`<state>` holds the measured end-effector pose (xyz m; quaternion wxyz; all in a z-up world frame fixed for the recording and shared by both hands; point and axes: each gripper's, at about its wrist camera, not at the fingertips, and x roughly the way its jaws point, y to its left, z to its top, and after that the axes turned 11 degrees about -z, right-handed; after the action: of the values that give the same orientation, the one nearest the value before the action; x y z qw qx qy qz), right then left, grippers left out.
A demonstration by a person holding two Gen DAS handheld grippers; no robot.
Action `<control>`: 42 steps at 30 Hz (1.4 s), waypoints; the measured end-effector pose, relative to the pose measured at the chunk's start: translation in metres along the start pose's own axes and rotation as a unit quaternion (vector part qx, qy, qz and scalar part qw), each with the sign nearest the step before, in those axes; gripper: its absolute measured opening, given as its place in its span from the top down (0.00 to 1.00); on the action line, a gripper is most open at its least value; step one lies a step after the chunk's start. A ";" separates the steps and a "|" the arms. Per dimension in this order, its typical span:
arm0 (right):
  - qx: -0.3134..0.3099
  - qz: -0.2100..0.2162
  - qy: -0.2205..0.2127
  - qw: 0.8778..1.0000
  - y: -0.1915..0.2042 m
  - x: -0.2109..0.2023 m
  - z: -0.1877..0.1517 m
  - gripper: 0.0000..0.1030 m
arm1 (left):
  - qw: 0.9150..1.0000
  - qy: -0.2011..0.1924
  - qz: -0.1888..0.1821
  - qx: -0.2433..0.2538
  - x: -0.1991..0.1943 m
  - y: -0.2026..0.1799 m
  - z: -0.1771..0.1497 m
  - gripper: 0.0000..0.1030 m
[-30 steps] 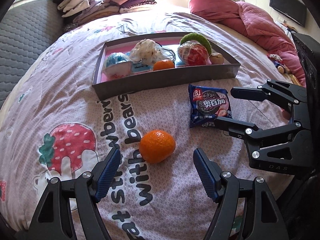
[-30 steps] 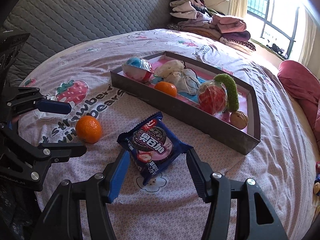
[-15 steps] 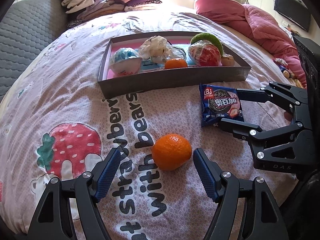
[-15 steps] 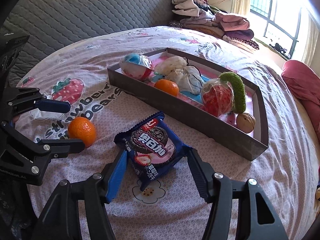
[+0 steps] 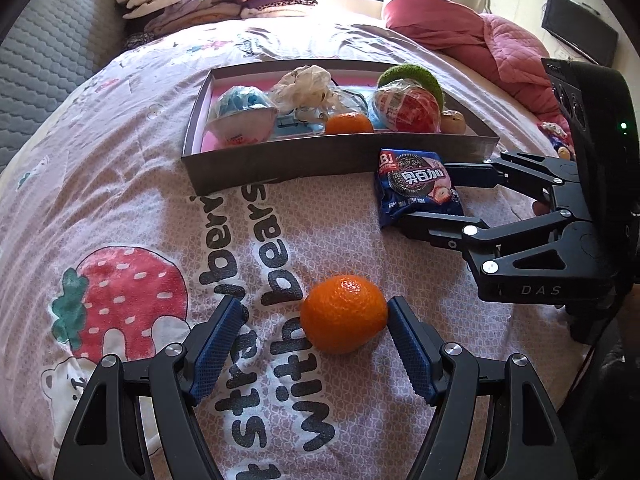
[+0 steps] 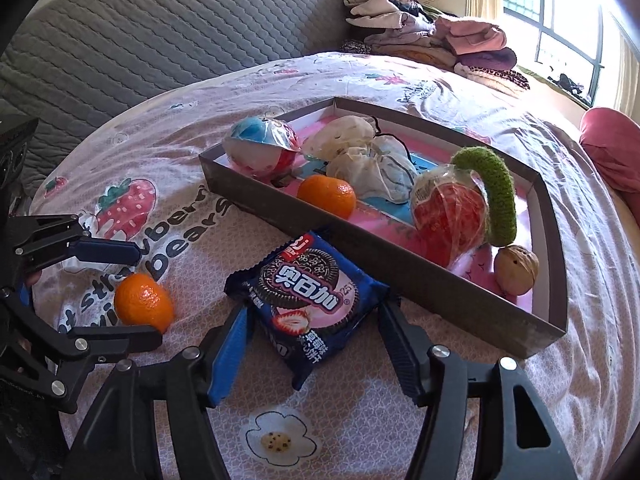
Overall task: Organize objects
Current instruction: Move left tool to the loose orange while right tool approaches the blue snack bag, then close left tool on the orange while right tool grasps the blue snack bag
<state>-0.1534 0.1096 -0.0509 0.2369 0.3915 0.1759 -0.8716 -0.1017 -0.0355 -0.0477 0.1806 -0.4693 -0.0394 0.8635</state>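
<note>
Two grippers over bedsheet. Left gripper: jaws spread around loose tangerine, right pad touching it, left pad apart. Right gripper: jaws spread, just been opening, straddling cookie packet, not pinching. Packet lies just beside tray holding second tangerine, walnut

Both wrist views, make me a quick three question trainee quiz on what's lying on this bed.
1. True or false: the loose orange lies between the left gripper's open jaws.
2. What sits between the right gripper's jaws: A walnut, B cookie packet, C cloth pouch?
3. How many oranges are inside the tray?

Key: 1 true. 2 B. 3 one.
</note>
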 end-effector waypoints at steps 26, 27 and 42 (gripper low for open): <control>0.066 0.067 -0.013 0.995 -0.005 0.004 0.004 0.45 | 1.000 -0.004 -0.025 -0.007 0.003 0.003 0.002 0.49; 0.067 0.069 -0.014 0.995 -0.005 0.004 0.004 0.45 | 1.000 -0.003 -0.028 -0.007 0.003 0.003 0.002 0.52; 0.105 0.112 -0.039 0.987 -0.010 -0.001 0.005 0.48 | 1.000 -0.003 -0.029 -0.003 0.004 -0.001 0.002 0.59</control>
<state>-0.1611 0.1161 -0.0455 0.2973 0.3975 0.0289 -0.8676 -0.1055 -0.0330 -0.0494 0.2042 -0.4661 -0.0561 0.8590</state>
